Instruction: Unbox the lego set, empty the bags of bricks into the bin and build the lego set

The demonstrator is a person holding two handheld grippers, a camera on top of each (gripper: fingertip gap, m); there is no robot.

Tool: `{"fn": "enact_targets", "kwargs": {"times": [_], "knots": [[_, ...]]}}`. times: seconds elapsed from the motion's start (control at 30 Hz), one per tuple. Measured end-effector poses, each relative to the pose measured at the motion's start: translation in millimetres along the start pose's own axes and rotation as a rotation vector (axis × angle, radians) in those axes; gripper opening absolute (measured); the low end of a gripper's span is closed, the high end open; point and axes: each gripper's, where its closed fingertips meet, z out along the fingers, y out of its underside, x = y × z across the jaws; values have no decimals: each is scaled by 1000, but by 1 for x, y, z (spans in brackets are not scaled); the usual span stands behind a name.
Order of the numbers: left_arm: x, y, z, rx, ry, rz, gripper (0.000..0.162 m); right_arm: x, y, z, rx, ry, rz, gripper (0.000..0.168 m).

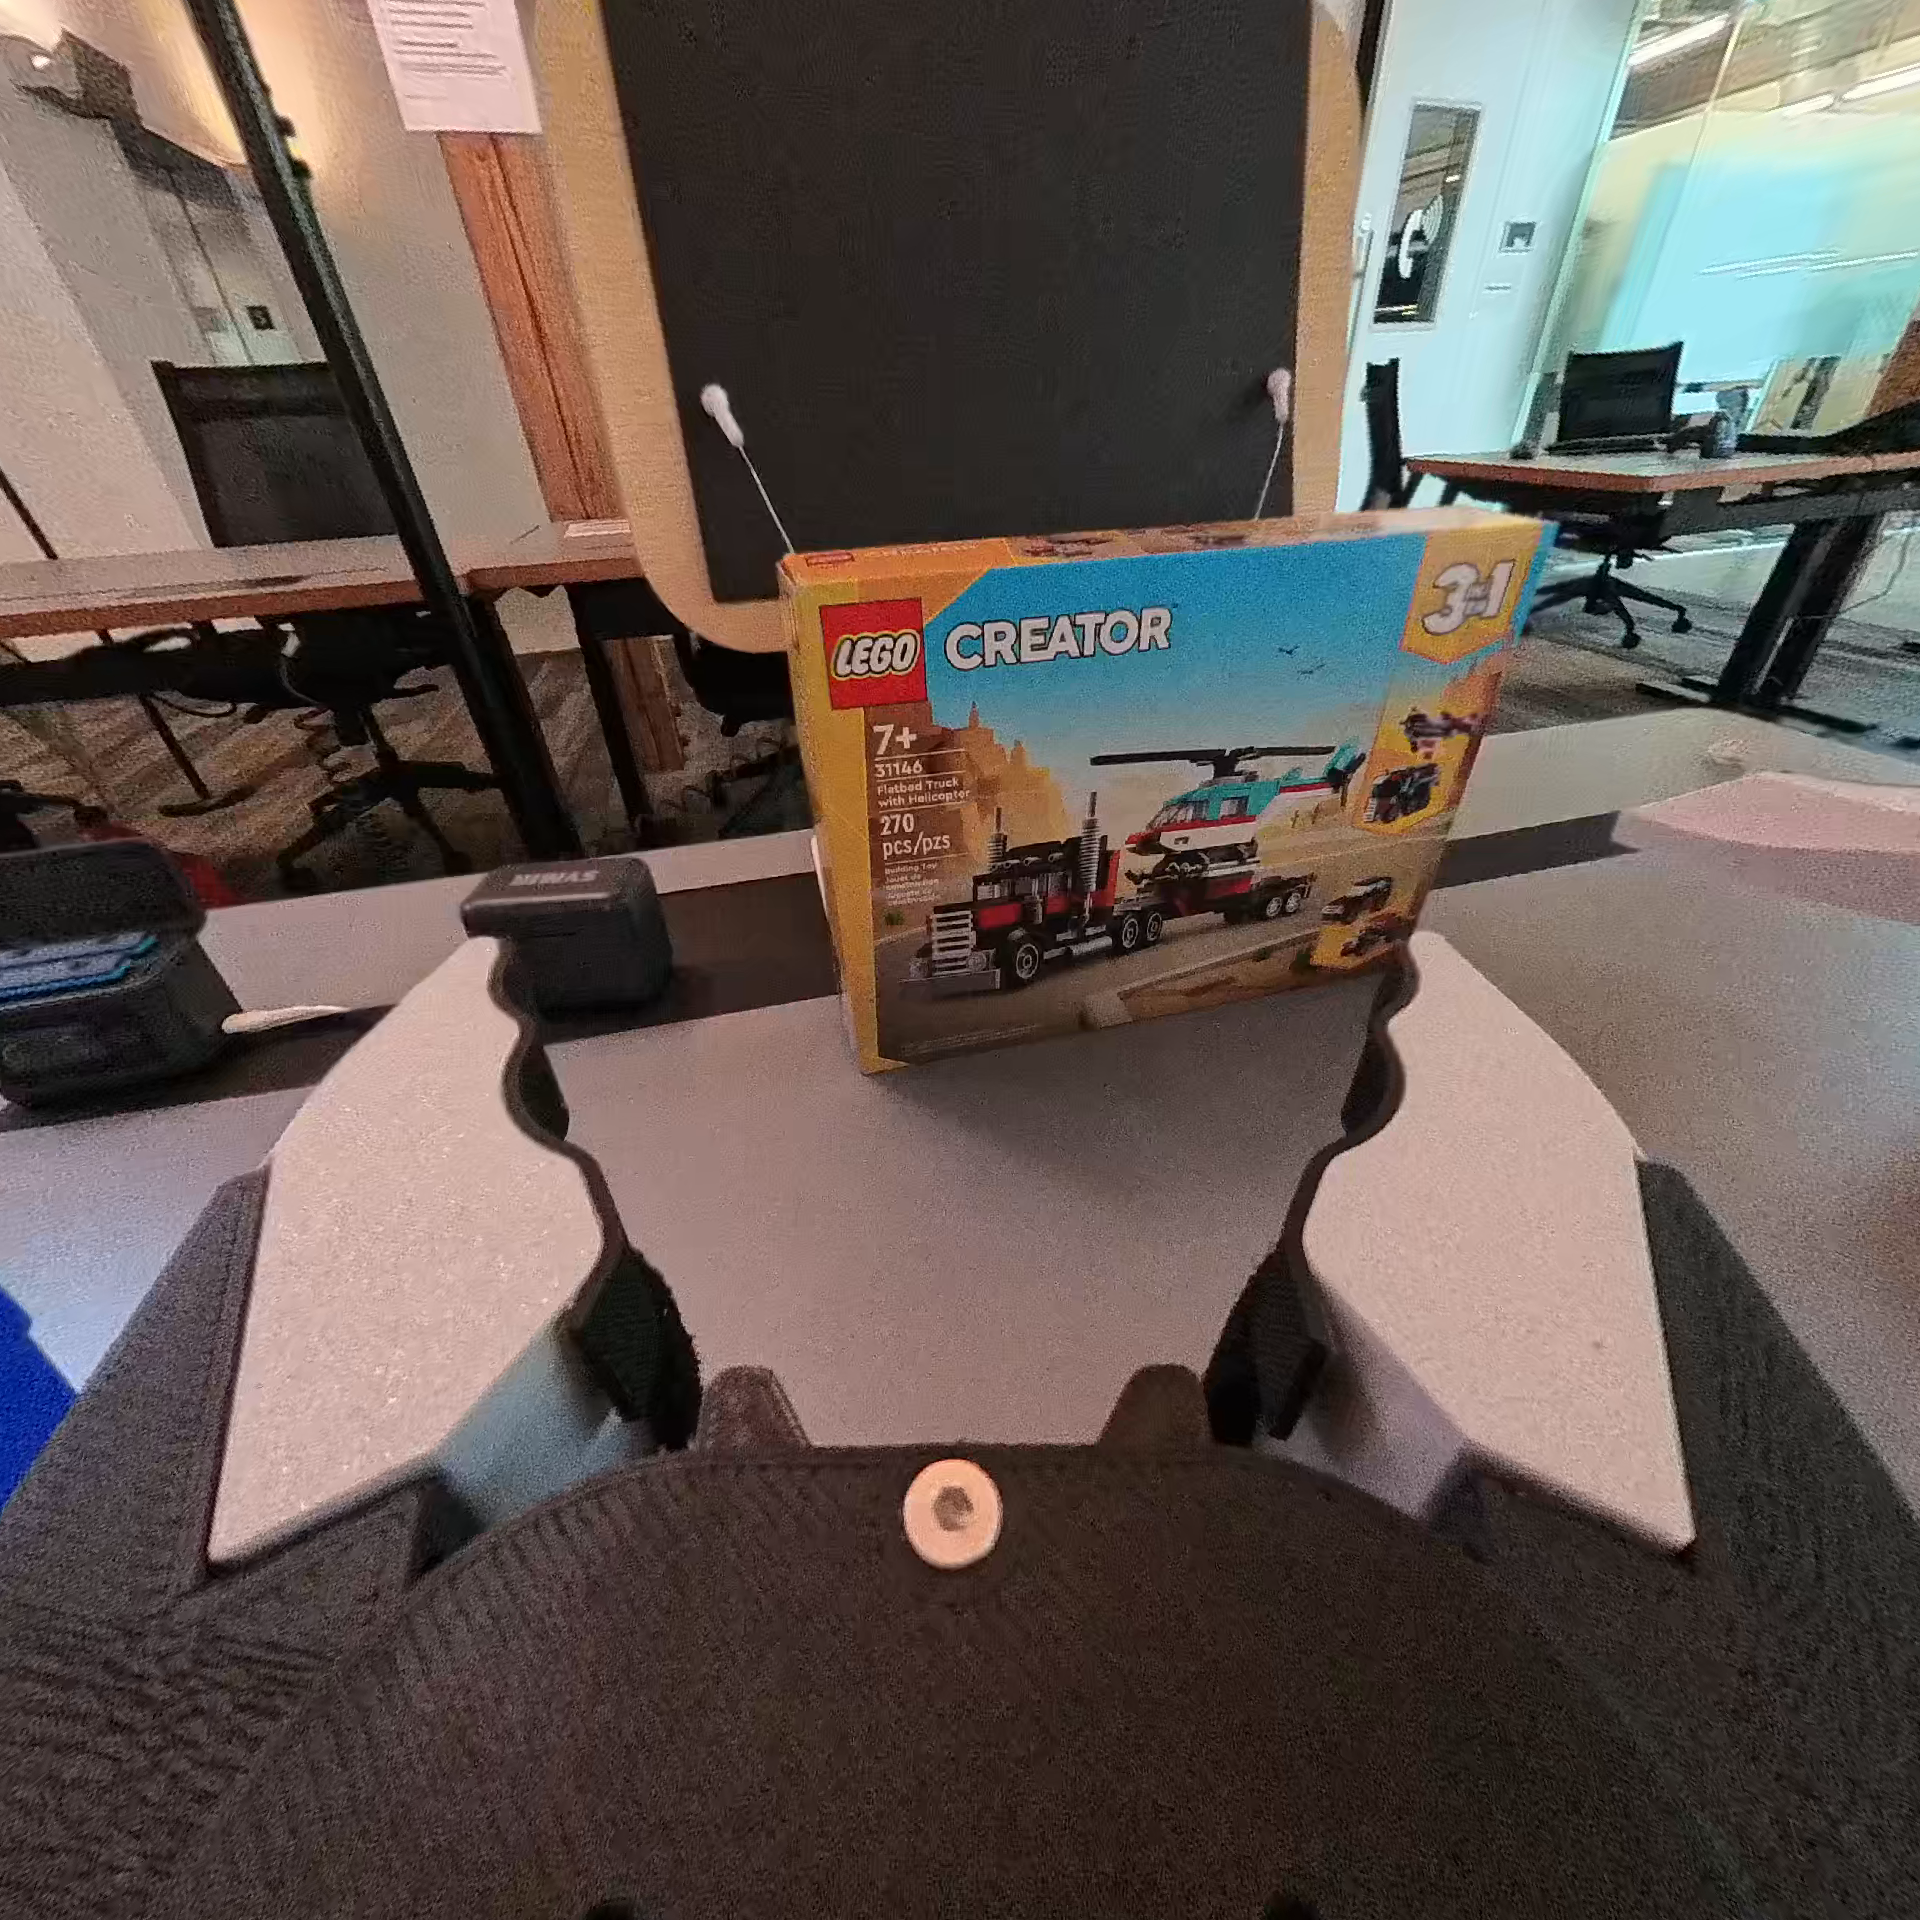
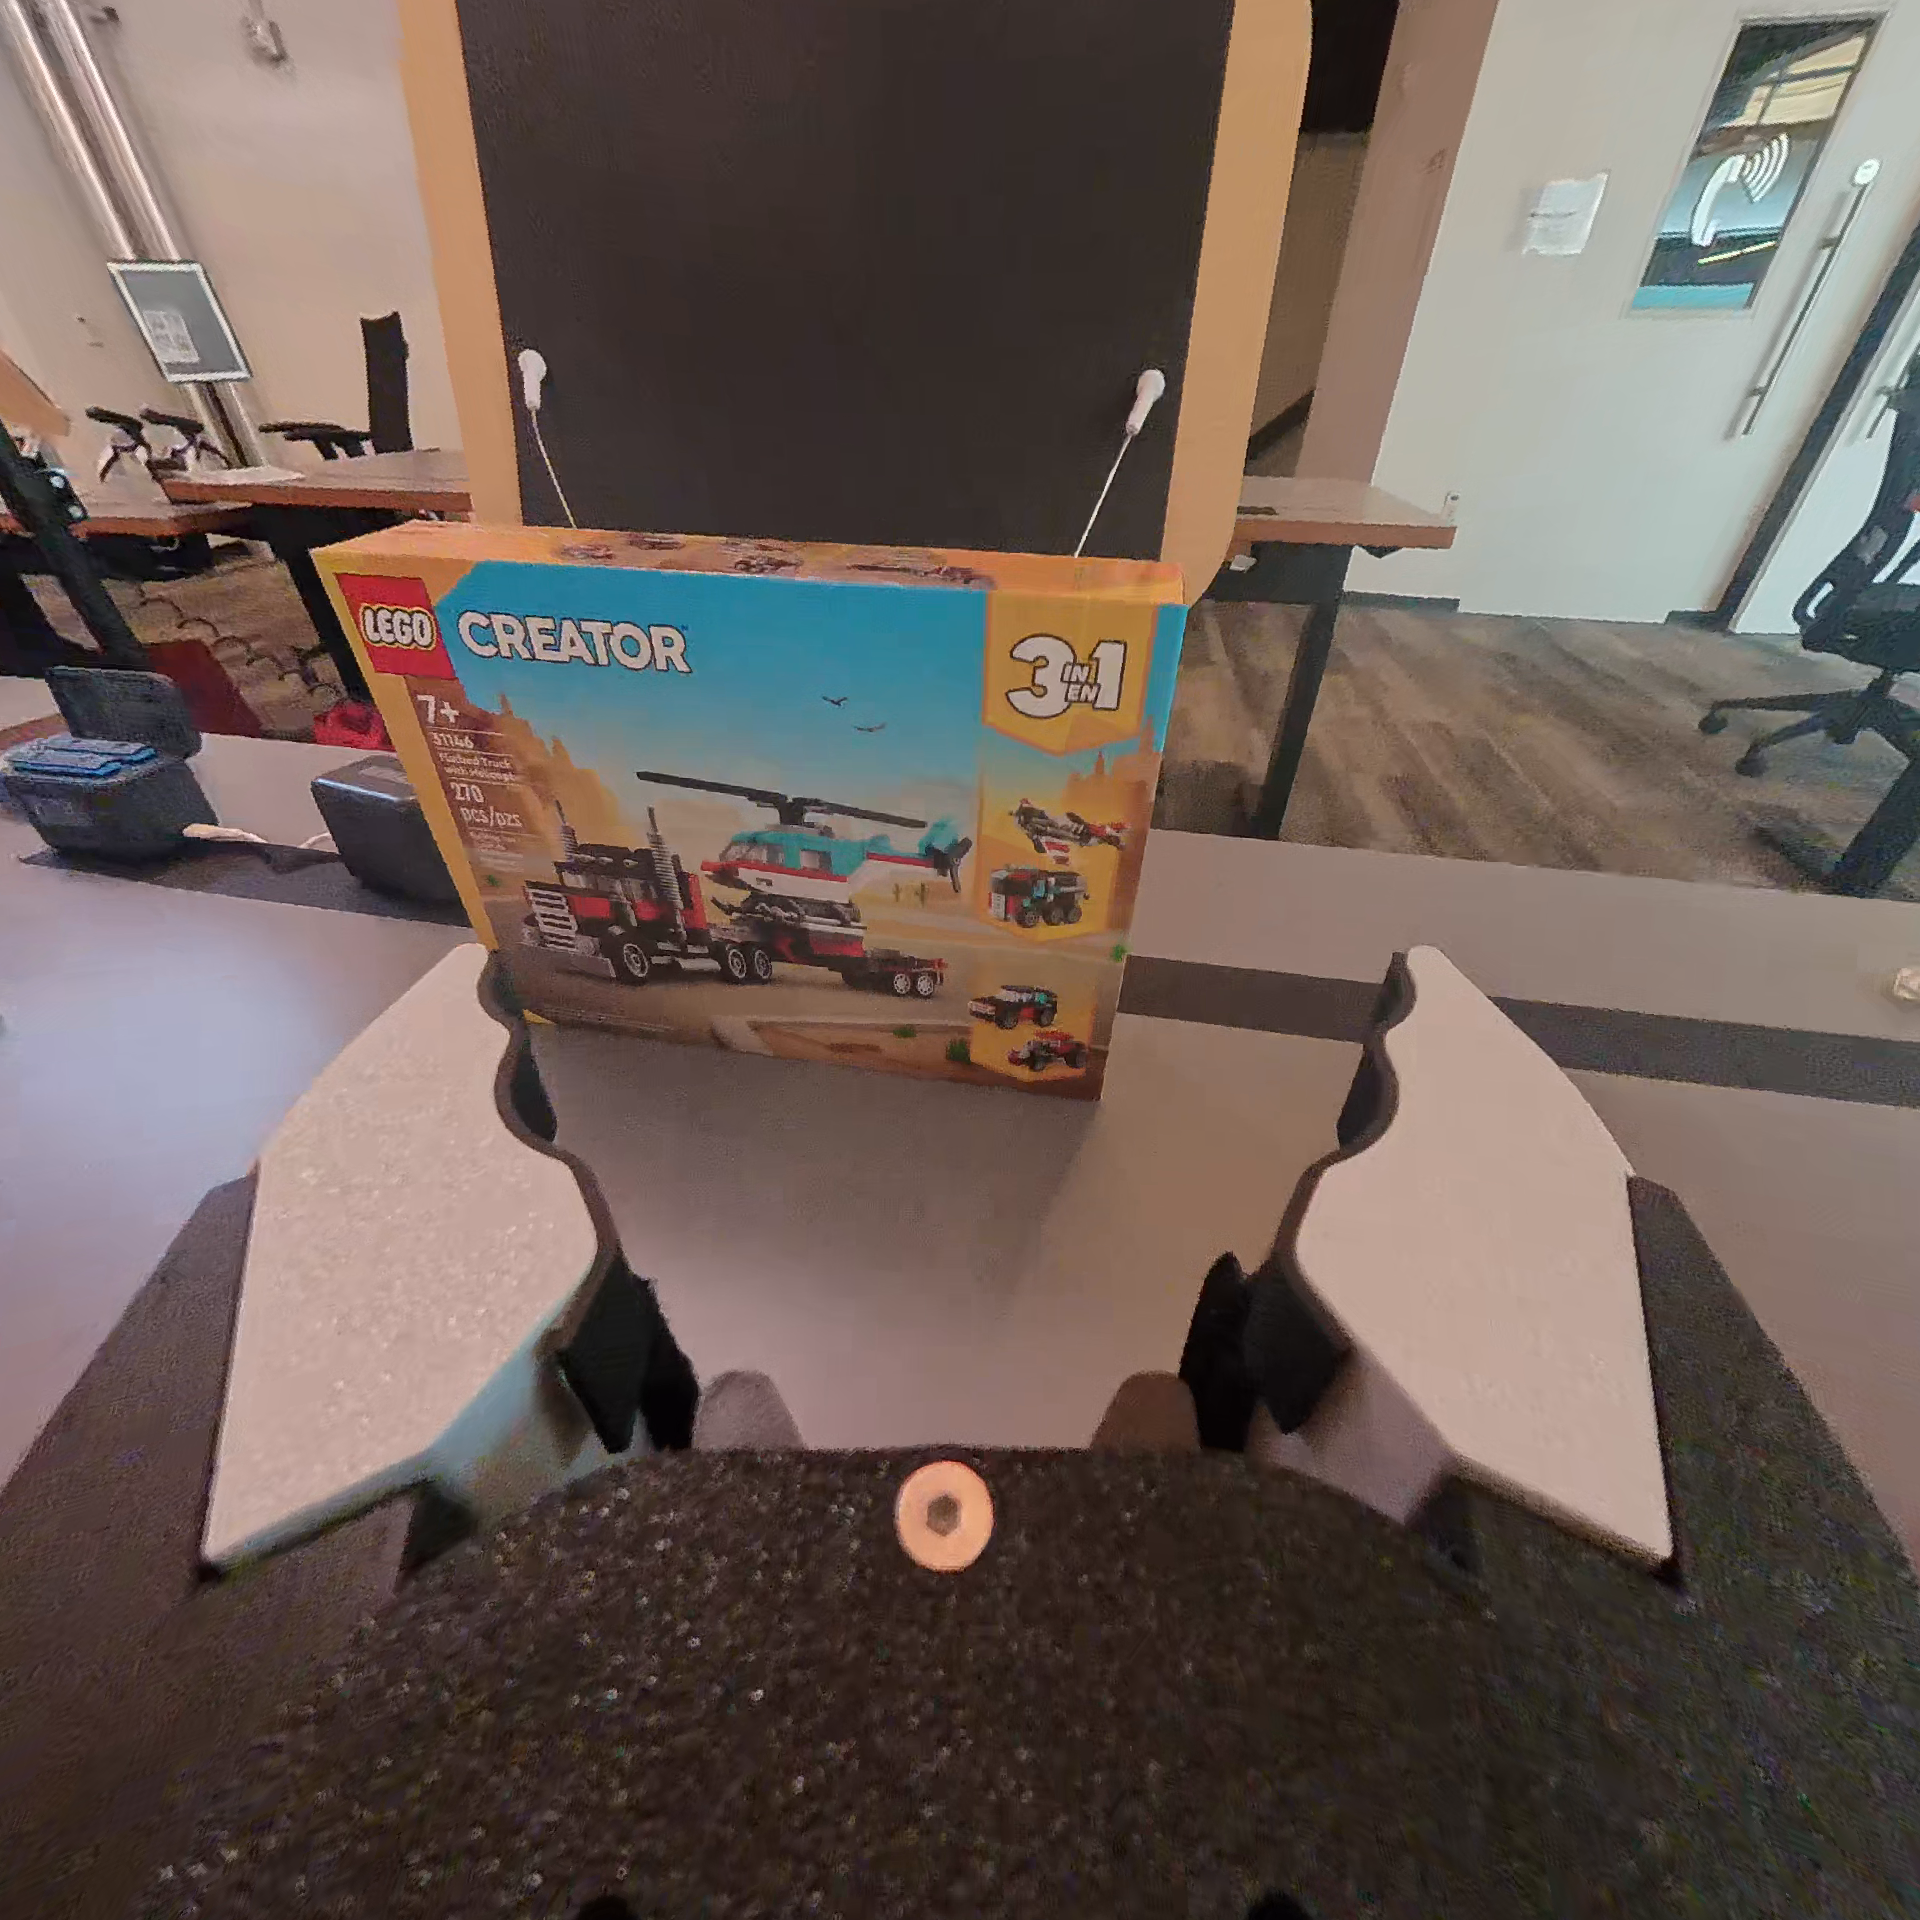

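Observation:
A closed lego set box (image 1: pixel 1143 790) with a truck and helicopter picture stands upright on the grey table (image 1: pixel 935 1195). In the left wrist view it stands ahead and a little right of my left gripper (image 1: pixel 951 966), which is open and empty; the right fingertip overlaps the box's lower right corner in the picture. In the right wrist view the box (image 2: pixel 769 810) stands ahead and a little left of my right gripper (image 2: pixel 945 987), which is open and empty, short of the box. No bags, bricks or bin interior show.
A small dark case (image 1: pixel 571 935) and an open black case with blue contents (image 1: pixel 94 966) sit at the table's left. A blue object's edge (image 1: pixel 26 1382) shows at far left. A dark panel with wood trim (image 1: pixel 956 260) stands behind the box. Desks and chairs beyond. From either gripper's tips it is about 35 centimetres to the dark panel with wood trim (image 1: pixel 956 260).

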Motion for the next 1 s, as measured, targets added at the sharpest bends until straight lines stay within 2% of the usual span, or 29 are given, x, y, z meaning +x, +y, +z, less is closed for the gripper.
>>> {"fn": "enact_targets", "kwargs": {"times": [0.07,0.2,0.43,0.57,0.63,0.73,1.0], "knots": [[-3,-5,0,-11,54,5,145,5,-19,2,-12,-24,-11,147],[-6,-5,7,-42,187,61,145,22,-12,12,-74,-110,-67,147],[2,4,28,-66,527,90,144,32,-8,32,-102,-404,-101,138],[-8,13,55,-107,601,145,144,42,1,52,-146,-531,-219,134],[-14,13,69,-97,637,140,139,44,5,62,-161,-601,-271,129],[-20,15,90,-82,695,125,122,47,9,79,-160,-688,-308,123],[-29,27,135,-96,795,119,108,42,17,117,-123,-879,-296,100]]}}
